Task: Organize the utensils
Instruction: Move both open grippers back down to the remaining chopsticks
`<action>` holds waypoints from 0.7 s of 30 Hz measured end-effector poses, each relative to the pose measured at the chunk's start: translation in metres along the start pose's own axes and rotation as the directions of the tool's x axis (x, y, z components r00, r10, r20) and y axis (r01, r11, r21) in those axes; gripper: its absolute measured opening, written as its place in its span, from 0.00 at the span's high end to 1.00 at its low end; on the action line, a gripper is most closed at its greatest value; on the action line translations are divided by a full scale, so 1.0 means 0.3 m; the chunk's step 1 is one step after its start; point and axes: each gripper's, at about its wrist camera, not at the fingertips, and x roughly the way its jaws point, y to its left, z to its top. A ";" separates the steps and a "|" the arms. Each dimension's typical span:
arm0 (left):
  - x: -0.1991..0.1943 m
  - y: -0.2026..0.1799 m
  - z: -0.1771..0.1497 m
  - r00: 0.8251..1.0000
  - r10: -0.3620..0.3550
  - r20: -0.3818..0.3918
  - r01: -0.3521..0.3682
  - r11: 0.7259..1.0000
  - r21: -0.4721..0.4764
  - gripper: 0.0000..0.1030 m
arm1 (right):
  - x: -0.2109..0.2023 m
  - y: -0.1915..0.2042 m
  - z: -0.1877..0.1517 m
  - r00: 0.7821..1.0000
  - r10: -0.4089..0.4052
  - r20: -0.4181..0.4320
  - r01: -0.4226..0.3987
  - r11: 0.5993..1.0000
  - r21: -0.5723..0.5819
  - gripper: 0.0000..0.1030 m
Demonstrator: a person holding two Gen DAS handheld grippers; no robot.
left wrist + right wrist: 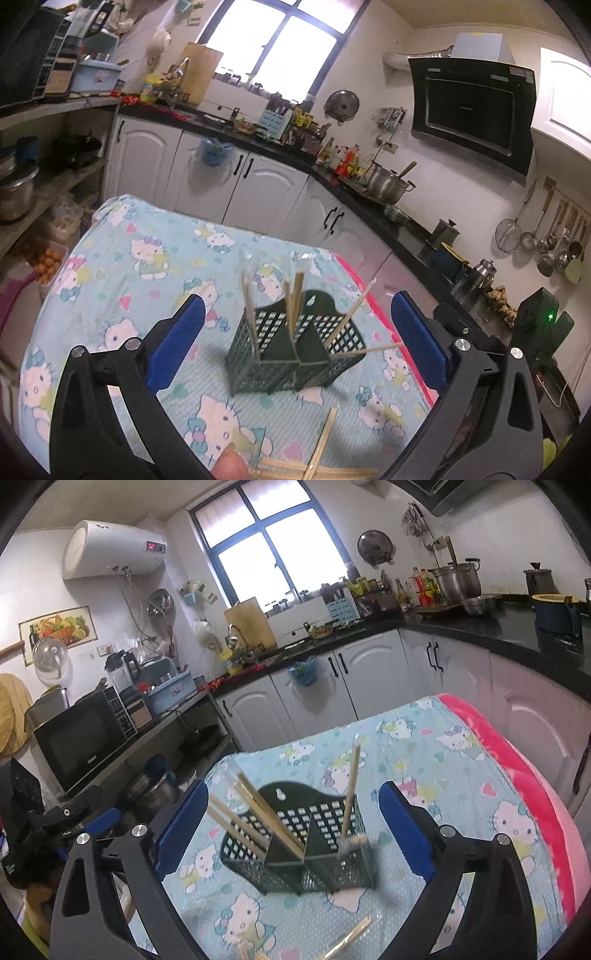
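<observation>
On the table sat a blue cloth (pixel 147 258) printed all over with a white cartoon cat wearing a bow; no words on it could be read. Near its middle stood a dark green basket (pixel 291 354) with square holes, and wooden chopsticks (pixel 295 299) leaned in it. More chopsticks (pixel 321 450) lay loose in front. Both the left gripper (pixel 295 332) and the right gripper (pixel 291 823) were wide open and held nothing.
</observation>
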 end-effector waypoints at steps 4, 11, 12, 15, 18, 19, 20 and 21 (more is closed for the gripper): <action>-0.008 0.019 -0.036 1.000 0.013 -0.021 -0.013 1.000 -0.011 0.10 | -0.021 0.000 -0.023 1.000 -0.009 -0.020 0.009 1.000 -0.006 0.12; -0.017 0.039 -0.083 0.998 0.034 -0.048 -0.035 0.999 -0.023 0.10 | -0.040 0.017 -0.064 0.998 -0.006 -0.059 0.004 0.999 -0.043 0.12; -0.017 0.042 -0.092 0.998 0.042 -0.054 -0.043 0.999 -0.023 0.10 | -0.043 0.019 -0.070 0.998 -0.007 -0.063 0.004 0.999 -0.049 0.12; -0.020 0.047 -0.111 0.996 0.056 -0.063 -0.058 0.998 -0.021 0.10 | -0.046 0.030 -0.089 0.997 -0.006 -0.081 0.001 0.998 -0.070 0.12; -0.022 0.057 -0.133 0.994 0.075 -0.076 -0.077 0.997 -0.018 0.10 | -0.045 0.039 -0.114 0.994 -0.006 -0.105 -0.003 0.996 -0.092 0.12; -0.022 0.061 -0.138 0.994 0.078 -0.079 -0.079 0.997 -0.022 0.10 | -0.044 0.041 -0.120 0.994 -0.005 -0.112 -0.005 0.995 -0.095 0.12; -0.023 0.066 -0.143 0.993 0.080 -0.082 -0.082 0.996 -0.026 0.10 | -0.042 0.042 -0.126 0.993 -0.004 -0.119 -0.008 0.995 -0.097 0.12; -0.023 0.069 -0.147 0.993 0.083 -0.085 -0.086 0.996 -0.028 0.10 | -0.041 0.044 -0.133 0.992 -0.003 -0.125 -0.009 0.995 -0.099 0.12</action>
